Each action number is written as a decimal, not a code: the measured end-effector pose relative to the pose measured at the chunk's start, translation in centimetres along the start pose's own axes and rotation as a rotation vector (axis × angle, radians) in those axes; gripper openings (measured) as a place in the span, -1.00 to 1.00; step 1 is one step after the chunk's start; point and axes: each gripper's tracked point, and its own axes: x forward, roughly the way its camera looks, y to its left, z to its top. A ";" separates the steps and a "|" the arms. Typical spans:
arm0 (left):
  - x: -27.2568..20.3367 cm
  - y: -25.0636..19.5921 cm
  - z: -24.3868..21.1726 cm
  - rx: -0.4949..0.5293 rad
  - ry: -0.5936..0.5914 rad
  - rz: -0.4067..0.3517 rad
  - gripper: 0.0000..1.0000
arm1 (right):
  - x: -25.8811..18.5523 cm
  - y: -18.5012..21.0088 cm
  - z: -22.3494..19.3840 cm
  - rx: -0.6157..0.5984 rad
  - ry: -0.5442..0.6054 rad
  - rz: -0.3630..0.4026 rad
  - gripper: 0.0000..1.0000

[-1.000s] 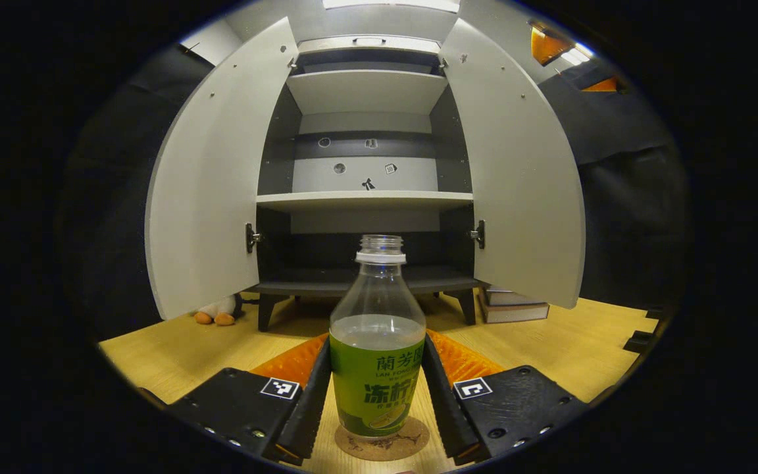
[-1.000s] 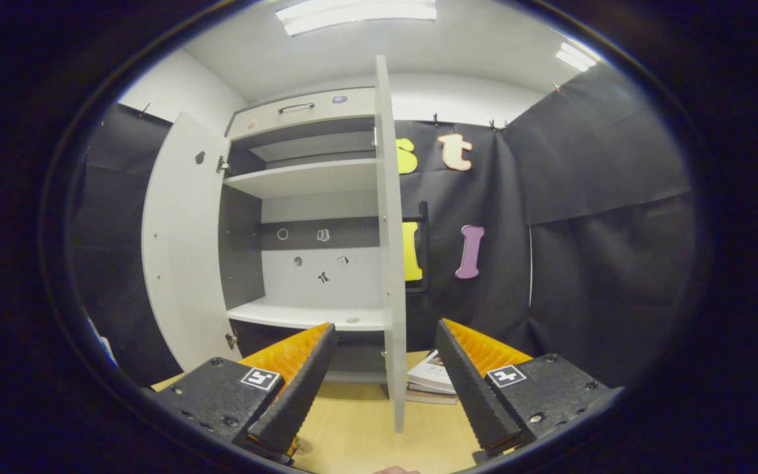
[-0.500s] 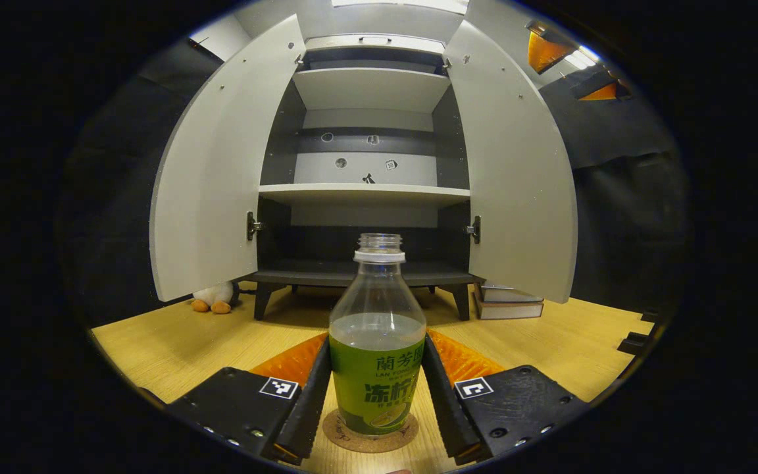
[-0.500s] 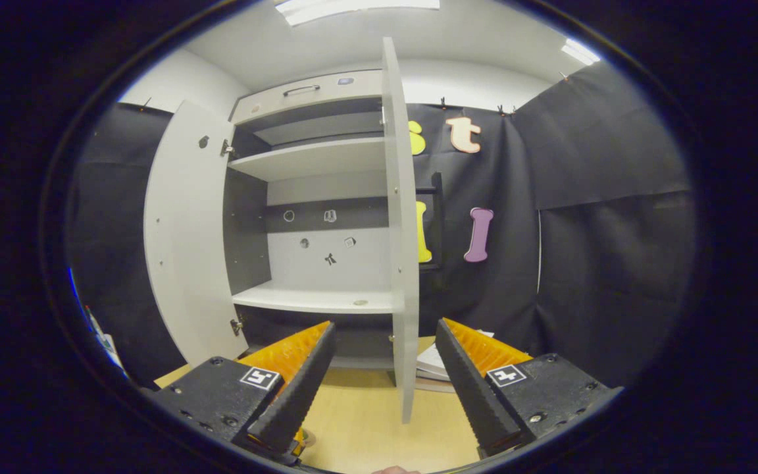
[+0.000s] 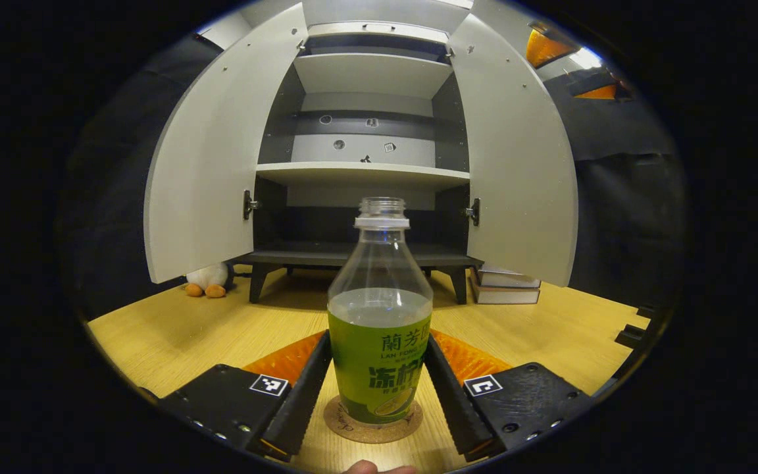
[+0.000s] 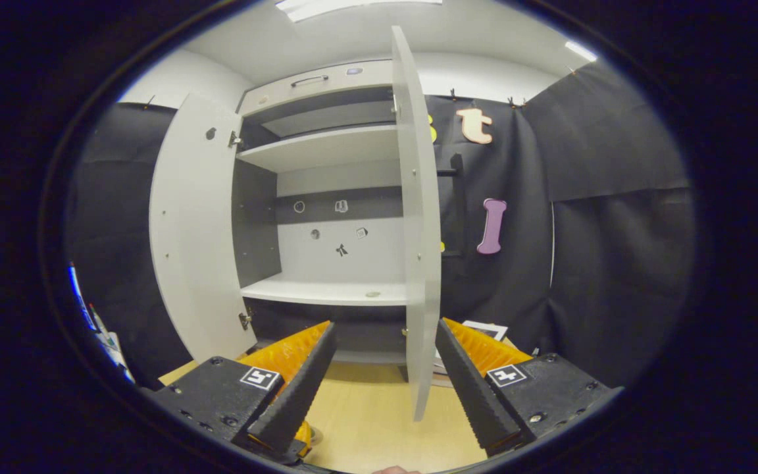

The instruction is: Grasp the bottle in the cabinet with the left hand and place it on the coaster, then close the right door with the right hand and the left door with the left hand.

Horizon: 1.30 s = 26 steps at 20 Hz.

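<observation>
The bottle, uncapped, part-full and probably light but spillable, stands on the coaster, left tongs clamped at its label; right tongs apart.

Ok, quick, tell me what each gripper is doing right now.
Left gripper: shut on the bottle, which stands on the coaster.
Right gripper: open, holding nothing, with the right door edge between its fingers, untouched.

A staged recording booth: black cloth walls surround a grey open cabinet on a wooden desk, under ceiling strip lights.
</observation>
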 end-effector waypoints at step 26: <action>-4.8 6.0 27.9 -0.060 -0.301 0.062 0.90 | 0.5 -1.1 -1.2 0.083 -0.094 0.046 0.99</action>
